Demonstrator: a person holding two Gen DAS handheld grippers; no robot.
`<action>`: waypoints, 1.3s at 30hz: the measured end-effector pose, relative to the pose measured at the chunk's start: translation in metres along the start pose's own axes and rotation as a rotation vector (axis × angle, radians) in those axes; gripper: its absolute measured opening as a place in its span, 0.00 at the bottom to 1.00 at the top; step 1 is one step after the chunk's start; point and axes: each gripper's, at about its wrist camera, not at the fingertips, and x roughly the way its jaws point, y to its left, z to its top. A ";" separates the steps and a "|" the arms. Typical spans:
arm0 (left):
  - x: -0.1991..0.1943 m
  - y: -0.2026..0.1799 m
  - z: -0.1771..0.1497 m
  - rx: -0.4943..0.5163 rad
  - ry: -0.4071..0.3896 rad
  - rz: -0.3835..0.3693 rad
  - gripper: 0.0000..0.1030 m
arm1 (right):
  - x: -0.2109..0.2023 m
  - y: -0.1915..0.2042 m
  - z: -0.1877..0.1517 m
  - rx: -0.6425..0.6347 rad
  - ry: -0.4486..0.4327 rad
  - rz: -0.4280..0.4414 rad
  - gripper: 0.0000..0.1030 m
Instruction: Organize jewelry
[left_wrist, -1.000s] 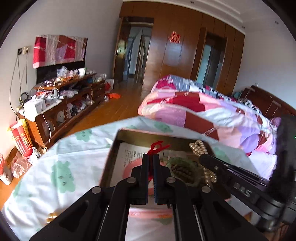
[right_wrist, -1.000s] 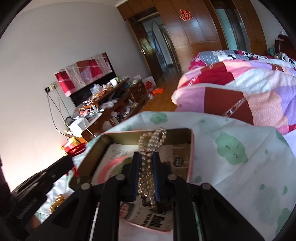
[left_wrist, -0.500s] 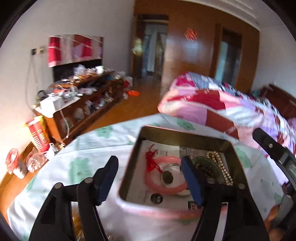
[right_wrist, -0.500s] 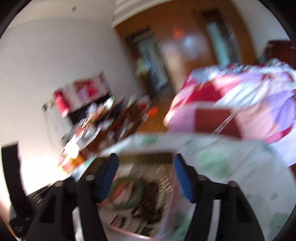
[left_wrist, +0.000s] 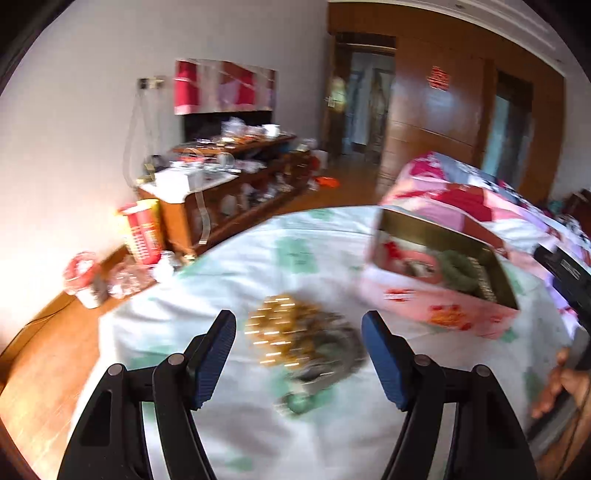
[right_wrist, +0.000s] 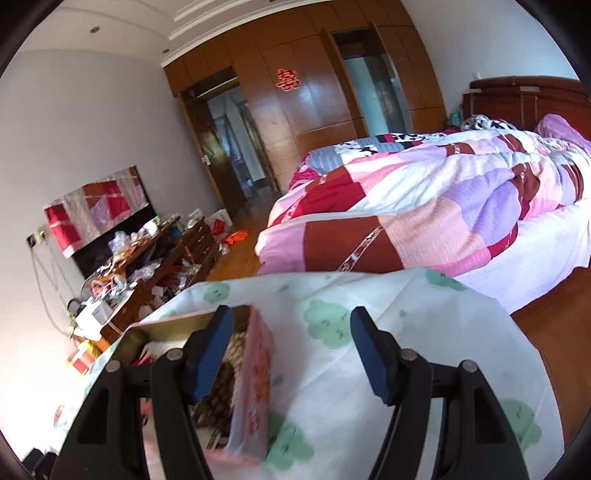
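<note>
Partway through, by the look of it. Seen from the left wrist, a pink box (left_wrist: 439, 291) with its lid off sits on a table draped in a white cloth with green shapes (left_wrist: 258, 266). Inside lie a red-tasselled pink ring (left_wrist: 404, 258), a green bead bracelet (left_wrist: 460, 269) and a strand of pearls (left_wrist: 485, 280) — so several pieces seem already put away. A loose heap of gold and grey jewelry (left_wrist: 303, 339), blurred, lies on the cloth just ahead of the left gripper (left_wrist: 298, 350), well apart from the box; that heap looks like what is left. Both pairs of tongs have just been opening: the left gripper's jaws stand wide with nothing clamped, the heap beyond them. From the right wrist, the right gripper (right_wrist: 291, 350) is likewise released and empty, one finger (right_wrist: 210, 350) over the box's near corner, the other over bare cloth.
</note>
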 end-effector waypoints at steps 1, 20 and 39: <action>-0.001 0.007 -0.001 -0.008 0.001 0.017 0.69 | -0.007 0.004 -0.005 -0.017 0.005 0.016 0.67; -0.022 0.030 -0.047 0.010 0.065 0.053 0.69 | -0.039 0.071 -0.065 -0.245 0.170 0.250 0.67; -0.014 0.047 -0.059 -0.105 0.116 -0.030 0.69 | 0.008 0.187 -0.126 -0.438 0.539 0.490 0.67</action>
